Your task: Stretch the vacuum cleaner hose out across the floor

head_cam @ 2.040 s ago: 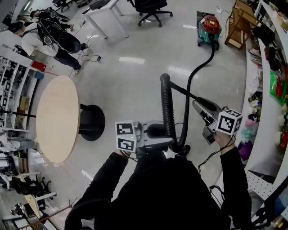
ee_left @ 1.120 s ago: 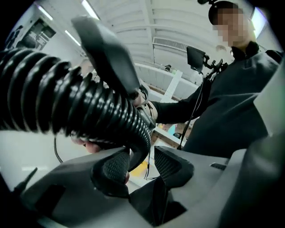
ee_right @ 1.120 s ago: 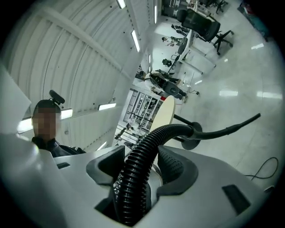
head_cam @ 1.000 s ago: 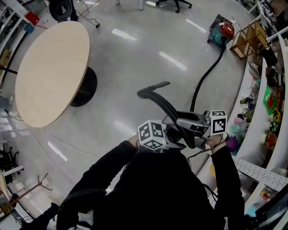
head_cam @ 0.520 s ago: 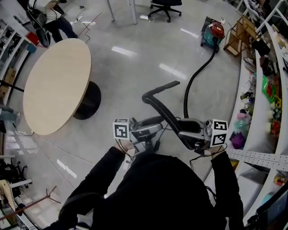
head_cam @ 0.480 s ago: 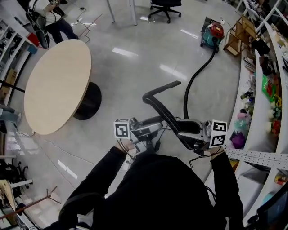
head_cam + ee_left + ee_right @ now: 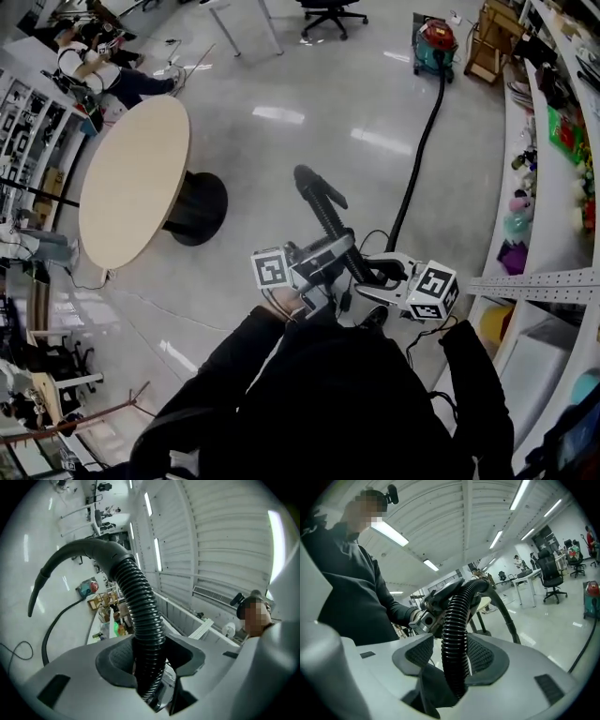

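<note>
"Two grippers to account for. State of each?" the inspector asks.

"Left gripper (image 7: 151,660): the jaws have just been closing. The ribbed hose (image 7: 323,206) stands between the pads and both bear on it. Right gripper (image 7: 452,660): likewise just closing, likewise clamped on the hose. Neither is wide; each is drawn in to the width of the hose."

"Where does the hose lie?"

"The vacuum cleaner (image 7: 437,44) stands far off across the floor (image 7: 281,122), at the top right of the head view. From it the hose runs along the floor toward the person in a fairly straight line with a slight bend. It then passes out of sight close to the body. It shows again in the right gripper and passes to the left gripper just beside it. From there it rises ahead, ending in the curved end piece (image 7: 70,557), which is up in the air."

"Which hand is nearer the free end?"

"The left. The right holds the next stretch, on the cleaner's side, with only a short length between the two grips."

"And the relation that governs the next move?"

"The long axis: cleaner far ahead and to the right, held end at the person. In my judgement, stretching the hose further means carrying the held end away from the cleaner along that line, then laying it down. The round table (image 7: 131,183) stands well to the left, apart from that line."
</note>
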